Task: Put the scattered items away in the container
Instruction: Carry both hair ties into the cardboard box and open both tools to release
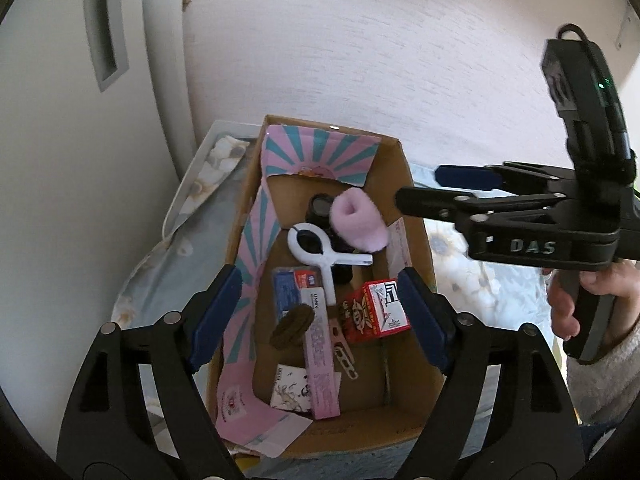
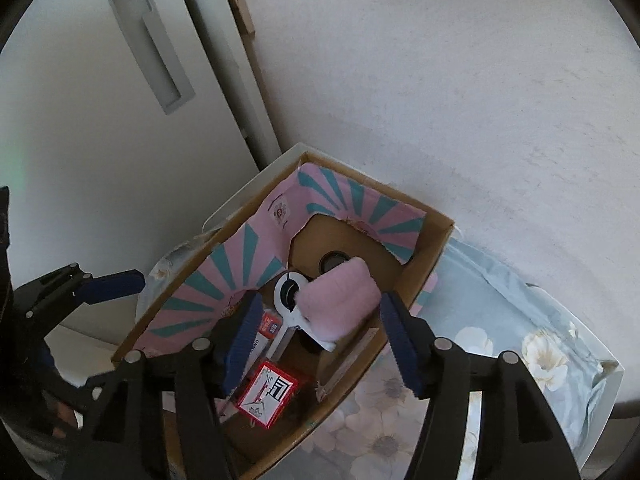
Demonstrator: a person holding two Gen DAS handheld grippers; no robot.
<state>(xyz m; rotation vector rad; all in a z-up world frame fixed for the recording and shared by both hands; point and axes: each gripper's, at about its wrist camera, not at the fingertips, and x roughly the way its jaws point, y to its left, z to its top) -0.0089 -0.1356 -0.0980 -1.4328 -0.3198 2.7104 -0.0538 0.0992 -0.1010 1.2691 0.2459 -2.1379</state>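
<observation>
Floral bedding is carrying the cardboard box [image 1: 416, 240], where the pink fluffy roll [image 1: 354, 216] is lying at the far end. Both left tongs [image 1: 316, 316] and right tongs [image 2: 316, 344] are hanging released, empty; next calls for finding remaining strays.

Open cardboard box [image 1: 400, 168] holds pink fluffy roll [image 1: 358, 220]; red carton [image 1: 376, 310].

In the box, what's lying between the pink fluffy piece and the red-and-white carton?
In the left wrist view, the white clip's handles cross between the pink fluffy piece and the red-and-white carton, over a dark object I can't identify.
</observation>
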